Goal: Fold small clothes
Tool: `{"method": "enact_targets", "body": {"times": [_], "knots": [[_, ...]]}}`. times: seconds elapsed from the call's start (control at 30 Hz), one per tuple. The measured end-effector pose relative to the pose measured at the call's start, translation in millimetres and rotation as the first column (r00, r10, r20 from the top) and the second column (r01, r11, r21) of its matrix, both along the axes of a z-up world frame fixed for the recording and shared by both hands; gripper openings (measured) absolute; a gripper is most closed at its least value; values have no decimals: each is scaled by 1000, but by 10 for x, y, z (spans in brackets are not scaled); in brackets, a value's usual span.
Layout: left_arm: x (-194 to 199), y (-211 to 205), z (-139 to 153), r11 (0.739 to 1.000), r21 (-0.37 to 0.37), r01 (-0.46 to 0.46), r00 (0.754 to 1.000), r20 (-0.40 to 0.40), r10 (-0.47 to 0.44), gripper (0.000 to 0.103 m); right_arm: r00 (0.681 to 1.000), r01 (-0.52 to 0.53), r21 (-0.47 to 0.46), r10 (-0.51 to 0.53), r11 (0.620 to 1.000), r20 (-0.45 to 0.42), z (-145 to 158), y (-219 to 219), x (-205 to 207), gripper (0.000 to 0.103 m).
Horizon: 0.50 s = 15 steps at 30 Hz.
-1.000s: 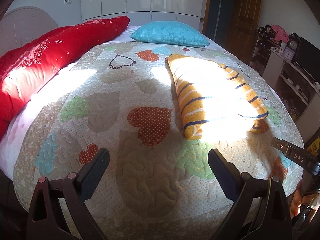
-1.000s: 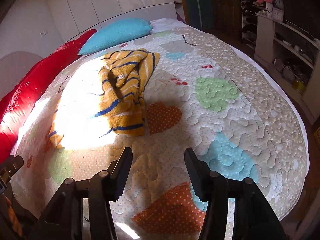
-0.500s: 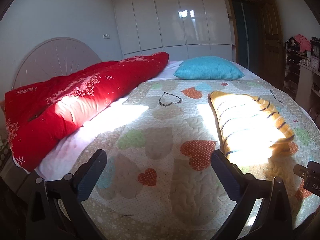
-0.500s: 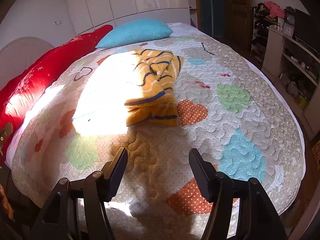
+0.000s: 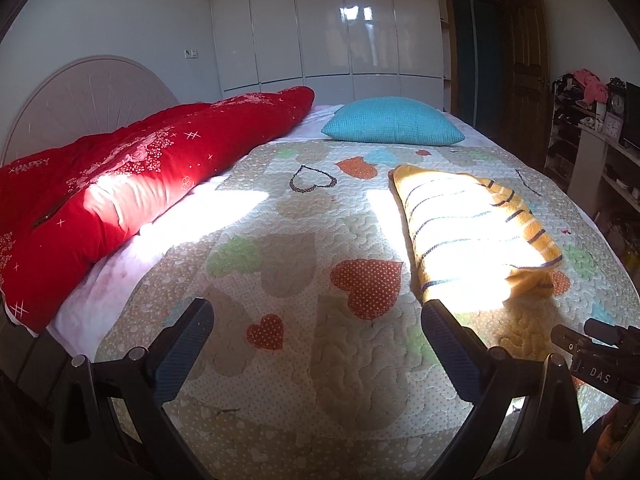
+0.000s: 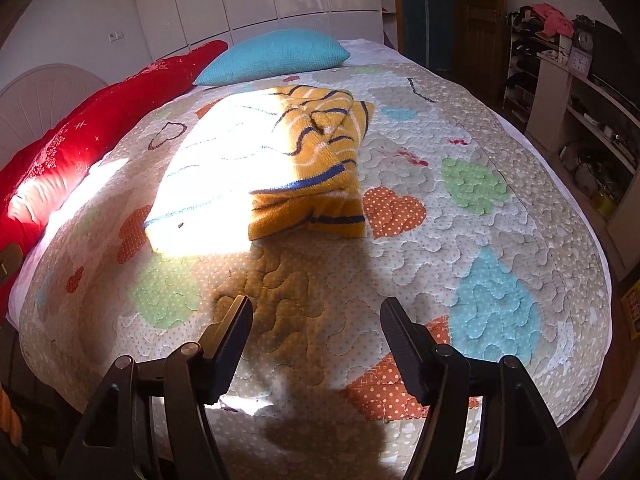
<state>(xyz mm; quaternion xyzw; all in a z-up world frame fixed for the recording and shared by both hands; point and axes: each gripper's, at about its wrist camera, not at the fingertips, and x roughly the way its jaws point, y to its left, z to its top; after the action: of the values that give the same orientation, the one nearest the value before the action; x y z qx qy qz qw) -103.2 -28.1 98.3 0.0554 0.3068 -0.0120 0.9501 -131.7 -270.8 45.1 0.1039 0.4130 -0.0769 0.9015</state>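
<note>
A folded yellow sweater with dark blue stripes [image 5: 472, 232] lies on the heart-patterned quilt [image 5: 288, 264], half in bright sunlight. It also shows in the right wrist view [image 6: 280, 160], ahead of the fingers. My left gripper [image 5: 316, 320] is open and empty, held back near the bed's front edge, left of the sweater. My right gripper [image 6: 316, 316] is open and empty, apart from the sweater's near edge. The right gripper's body [image 5: 600, 356] shows at the lower right of the left wrist view.
A red duvet [image 5: 120, 184] lies along the left side of the bed. A turquoise pillow [image 5: 394, 126] sits at the far end. White wardrobes [image 5: 340, 28] stand behind. Shelves with clutter [image 6: 576, 120] and a wooden door [image 5: 524, 64] are to the right.
Both grippers have pulled back and tilted up from the bed, so more of the room shows. The sweater has stayed folded in place. Both stay open.
</note>
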Motion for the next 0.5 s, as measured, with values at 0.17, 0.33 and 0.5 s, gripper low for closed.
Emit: {"method": "enact_targets", "body": {"times": [0.17,0.33,0.5], "knots": [[-17,-71,-80,999,35,17,1000,-27,-16,103,1000,-3,0,3,1000,-11,-43,9,9,72],[-18,-128,-140,998,27,49,997,-67,-47,103,1000,-6,-8,6,1000,-20,-63,22,20,73],[16,-157,-223,998,21,65,991,-121,-62,103,1000,-7,-26,6,1000,-25,-75,39,21,74]]}}
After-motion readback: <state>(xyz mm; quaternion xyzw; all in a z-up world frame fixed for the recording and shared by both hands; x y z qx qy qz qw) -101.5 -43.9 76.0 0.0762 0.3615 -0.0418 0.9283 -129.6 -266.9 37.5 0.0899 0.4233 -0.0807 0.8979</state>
